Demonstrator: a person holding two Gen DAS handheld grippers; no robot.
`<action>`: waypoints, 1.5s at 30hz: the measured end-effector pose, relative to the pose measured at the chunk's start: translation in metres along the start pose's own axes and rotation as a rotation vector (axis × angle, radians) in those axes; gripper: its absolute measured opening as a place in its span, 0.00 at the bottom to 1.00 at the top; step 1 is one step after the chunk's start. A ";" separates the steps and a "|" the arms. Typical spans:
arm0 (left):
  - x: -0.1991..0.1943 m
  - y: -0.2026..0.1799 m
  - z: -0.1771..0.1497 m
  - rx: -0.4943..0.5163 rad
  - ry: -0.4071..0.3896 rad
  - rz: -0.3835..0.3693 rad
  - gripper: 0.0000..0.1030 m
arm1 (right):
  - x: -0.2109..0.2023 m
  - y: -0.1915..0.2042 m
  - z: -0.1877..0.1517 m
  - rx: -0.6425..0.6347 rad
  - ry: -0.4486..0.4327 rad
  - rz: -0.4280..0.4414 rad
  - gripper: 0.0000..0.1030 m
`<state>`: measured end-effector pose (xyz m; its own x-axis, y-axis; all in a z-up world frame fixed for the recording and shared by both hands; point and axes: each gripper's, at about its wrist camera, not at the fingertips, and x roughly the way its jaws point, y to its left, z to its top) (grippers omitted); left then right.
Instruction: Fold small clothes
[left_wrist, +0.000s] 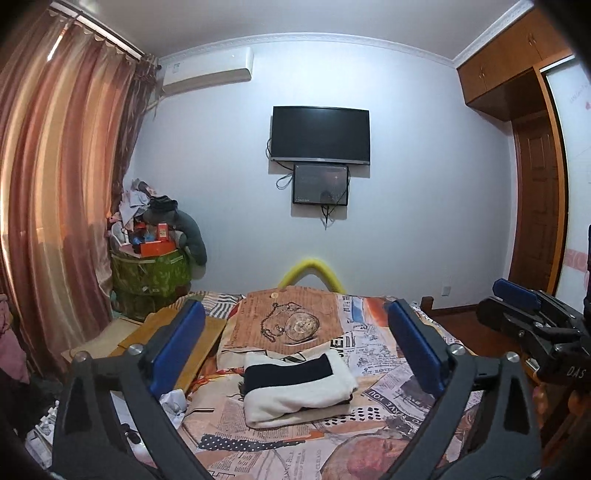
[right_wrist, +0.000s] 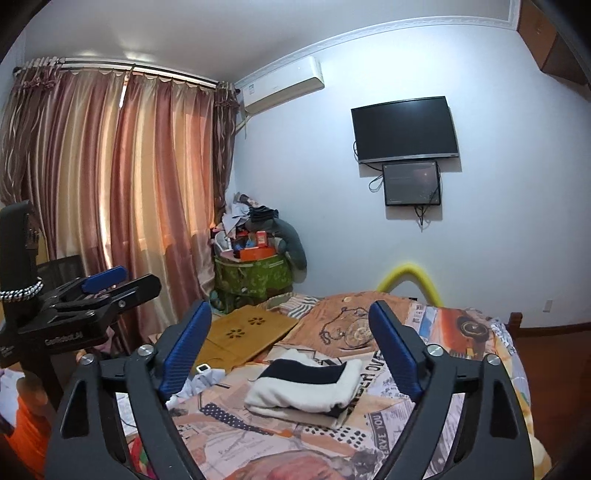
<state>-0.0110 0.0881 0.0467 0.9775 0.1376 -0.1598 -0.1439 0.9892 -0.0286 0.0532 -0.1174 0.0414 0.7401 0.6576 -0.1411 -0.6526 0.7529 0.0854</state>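
Note:
A folded white garment with a dark navy band (left_wrist: 295, 384) lies on the bed, on top of another folded piece; it also shows in the right wrist view (right_wrist: 306, 387). My left gripper (left_wrist: 295, 310) is raised above and in front of it, its blue pads wide apart and nothing between them. My right gripper (right_wrist: 290, 308) hangs likewise over the near side of the garment, open and holding nothing. Each gripper shows in the other's view: the right gripper (left_wrist: 517, 295) at the right edge, the left gripper (right_wrist: 107, 280) at the left edge. Neither touches the clothes.
The bed has a newspaper-print sheet (left_wrist: 388, 406) with an orange pocket-watch cloth (left_wrist: 291, 321) behind the garment. A wooden board (right_wrist: 243, 332) lies at the bed's left side, with a small white item (right_wrist: 203, 369) near it. A yellow foam tube (left_wrist: 310, 273), a green cluttered bag (left_wrist: 151, 277), curtains and a wall television stand beyond.

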 end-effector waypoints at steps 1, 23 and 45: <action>-0.001 0.001 -0.001 -0.003 -0.001 -0.001 1.00 | 0.000 0.001 0.000 0.001 0.001 -0.003 0.89; -0.015 -0.007 -0.009 -0.003 0.009 0.009 1.00 | -0.011 0.001 -0.010 0.001 0.003 -0.043 1.00; -0.012 -0.006 -0.007 -0.001 0.018 -0.012 1.00 | -0.015 -0.003 -0.008 0.012 0.007 -0.051 1.00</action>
<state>-0.0230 0.0805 0.0417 0.9763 0.1252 -0.1768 -0.1328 0.9906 -0.0317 0.0430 -0.1301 0.0355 0.7710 0.6182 -0.1529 -0.6122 0.7856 0.0894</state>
